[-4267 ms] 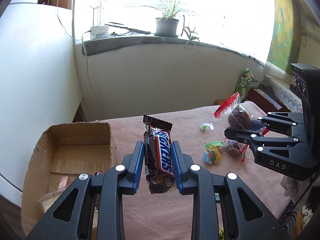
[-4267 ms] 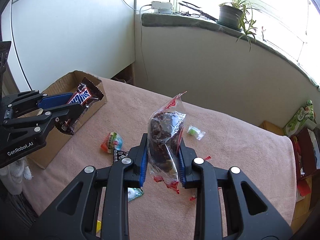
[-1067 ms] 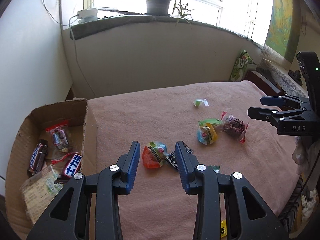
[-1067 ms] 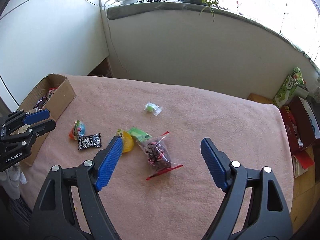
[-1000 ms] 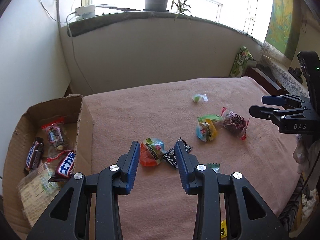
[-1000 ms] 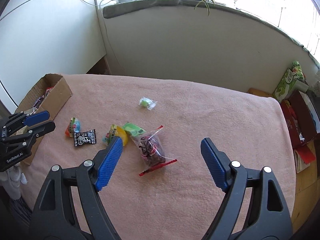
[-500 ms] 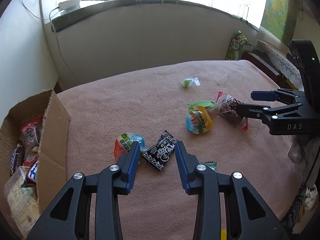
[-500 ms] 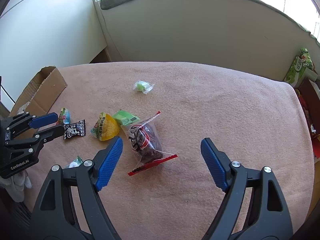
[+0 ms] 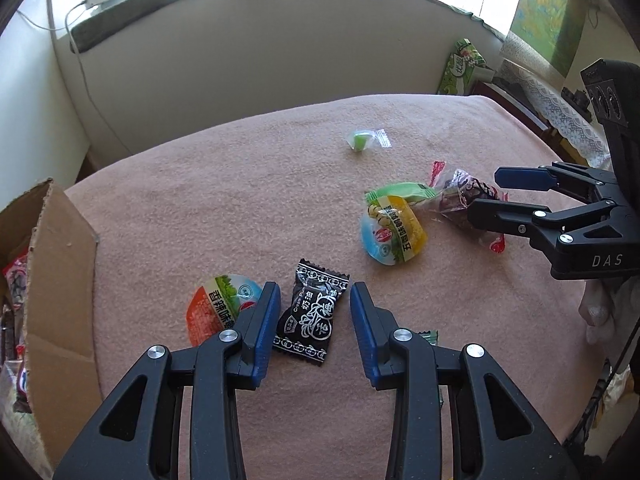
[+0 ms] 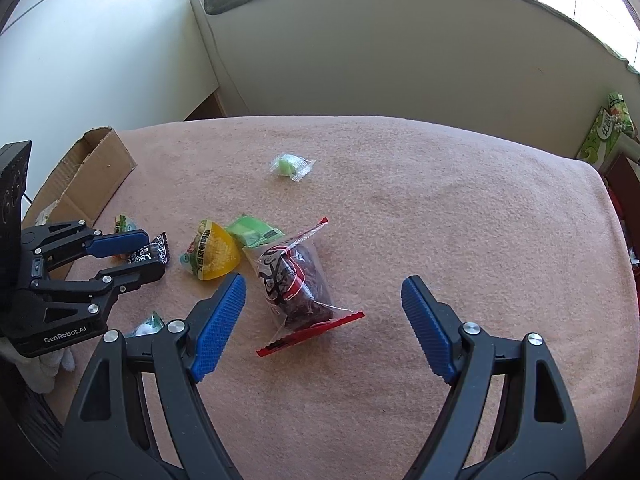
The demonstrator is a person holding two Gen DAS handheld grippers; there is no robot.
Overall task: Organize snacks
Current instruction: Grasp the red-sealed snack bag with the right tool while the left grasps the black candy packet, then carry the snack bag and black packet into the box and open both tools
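Observation:
My left gripper (image 9: 314,308) is open, its blue fingers on either side of a black candy wrapper (image 9: 313,314) lying on the pink blanket (image 9: 224,216). An orange jelly cup (image 9: 216,309) lies just left of it. My right gripper (image 10: 322,316) is wide open over a clear bag of dark snacks with red edges (image 10: 298,284). A yellow jelly cup (image 10: 212,257), a green packet (image 10: 252,231) and a small green candy (image 10: 290,166) lie near it. The cardboard box (image 9: 56,280) with snacks stands at the left.
A small green wrapper (image 10: 146,325) lies near the blanket's front edge. A green carton (image 9: 460,65) stands on furniture beyond the blanket's far right corner. A wall and window sill run behind the blanket.
Both grippers moved down and forward toward the blanket. The left one has closed in around the black candy wrapper; the right one hangs lower over the clear bag.

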